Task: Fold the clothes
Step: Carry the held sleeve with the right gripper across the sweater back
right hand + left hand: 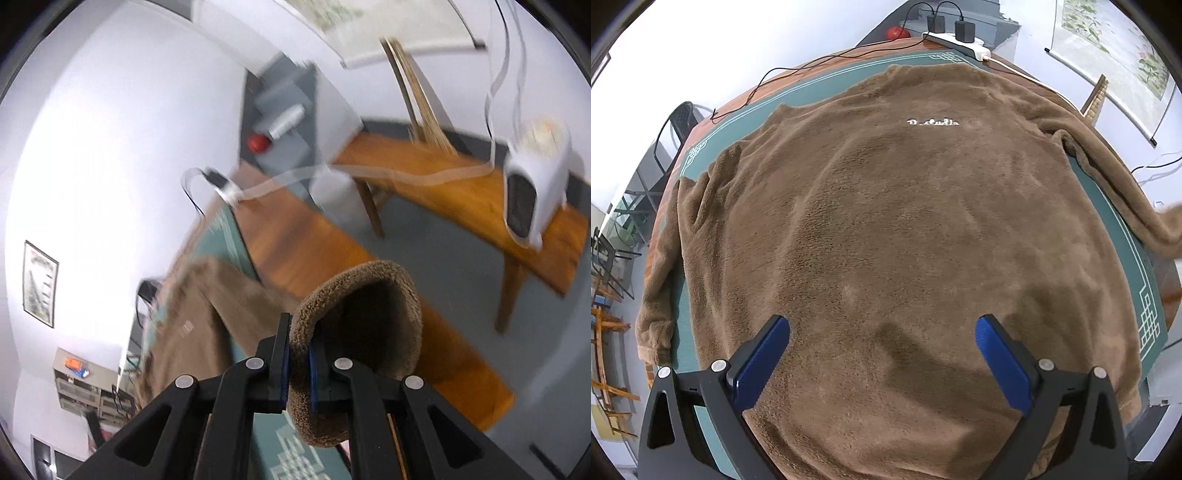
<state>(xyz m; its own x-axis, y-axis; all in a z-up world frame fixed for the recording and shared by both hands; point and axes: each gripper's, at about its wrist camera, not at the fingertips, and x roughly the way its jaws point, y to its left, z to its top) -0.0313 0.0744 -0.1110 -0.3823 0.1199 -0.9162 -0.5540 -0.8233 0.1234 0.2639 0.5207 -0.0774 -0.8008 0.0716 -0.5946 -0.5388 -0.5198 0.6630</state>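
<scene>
lying flat on green patterned mat (1123,236) on counter: fuzzy brown fleece sweater (886,229) | hovering spread wide, holding nothing: left gripper (882,343) | pinching lifted sleeve cuff (354,306): right gripper (297,365) | risking: thick pile slipping out, body dragging askew

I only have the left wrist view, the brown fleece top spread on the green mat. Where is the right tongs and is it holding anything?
Observer: The right tongs is shut on the sleeve cuff of the fleece top, lifted off the table.
Operator: And my left tongs?
Observer: The left tongs is open above the hem end of the top, gripping nothing.
Operator: Anything beyond the table on the right side?
Observer: A wooden bench with a white heater on it stands past the table edge; that view is motion-blurred.
</scene>
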